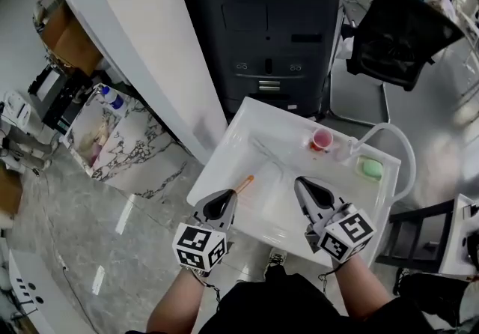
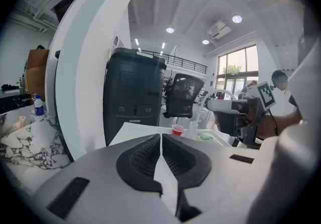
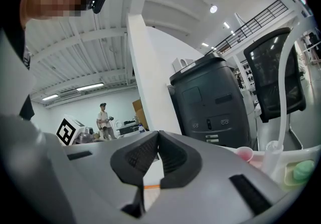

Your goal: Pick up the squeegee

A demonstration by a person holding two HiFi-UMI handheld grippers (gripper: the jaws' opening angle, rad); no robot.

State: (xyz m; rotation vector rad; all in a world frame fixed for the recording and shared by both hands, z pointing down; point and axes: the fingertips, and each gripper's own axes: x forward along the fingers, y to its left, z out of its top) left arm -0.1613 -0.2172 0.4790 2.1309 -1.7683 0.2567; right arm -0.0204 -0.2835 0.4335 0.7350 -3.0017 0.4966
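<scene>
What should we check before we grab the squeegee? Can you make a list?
1. Left gripper empty: ok, jaws together on nothing.
2. Right gripper empty: ok, same.
3. Jaws open to grab: not ok, both shut.
4. Squeegee found: cannot tell; only an orange-tipped stick lies on the table by the left gripper.
5. Cup out of the way: ok, at the table's far side.

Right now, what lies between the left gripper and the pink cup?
An orange-tipped handle, likely the squeegee's, lies just ahead of the left gripper; past it, white tabletop to the pink cup. The head view shows this.
</scene>
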